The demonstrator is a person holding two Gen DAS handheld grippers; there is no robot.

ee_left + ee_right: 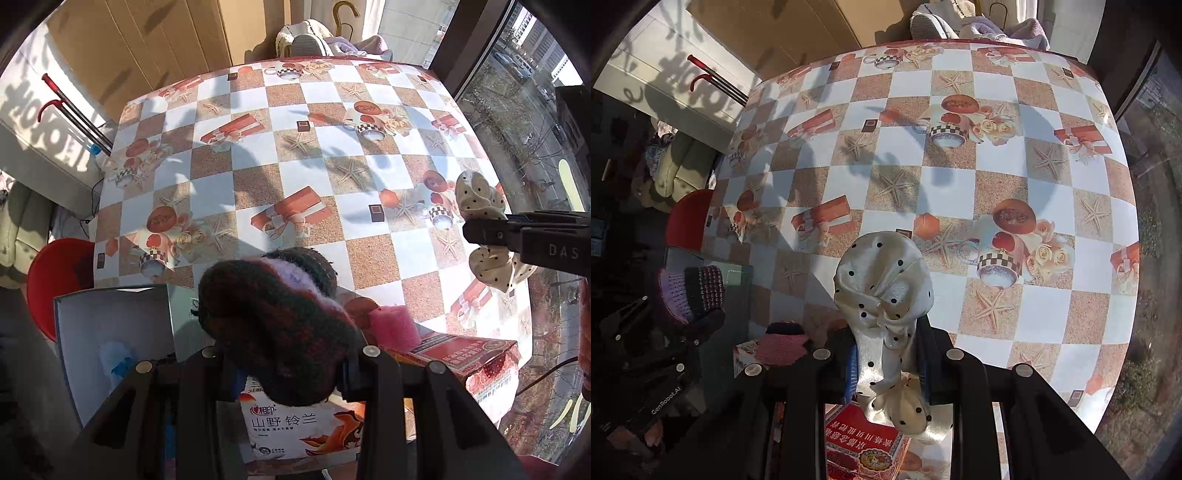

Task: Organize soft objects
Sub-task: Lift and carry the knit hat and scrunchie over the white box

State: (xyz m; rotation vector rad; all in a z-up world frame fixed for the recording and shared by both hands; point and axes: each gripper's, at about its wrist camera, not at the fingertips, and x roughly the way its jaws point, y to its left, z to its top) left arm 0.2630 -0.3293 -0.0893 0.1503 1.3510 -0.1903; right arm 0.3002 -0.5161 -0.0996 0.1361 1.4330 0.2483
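Observation:
My left gripper (288, 373) is shut on a dark green-and-red knitted piece with a lilac stripe (273, 317), held above the near table edge. In the right wrist view the same knit (690, 291) hangs at the far left. My right gripper (888, 369) is shut on a cream satin cloth with black dots (882, 288), which bulges out ahead of the fingers and hangs below them. The left wrist view shows that gripper (476, 230) at the right edge, the dotted cloth (476, 195) spilling from both sides of its jaws.
A pink knitted piece (393, 326) lies on a red box (472, 354) at the near edge of the checkered table (280, 147). Beside it are a tissue pack (295, 424) and an open grey box (74, 325) holding something light blue. A red stool (55, 280) stands left.

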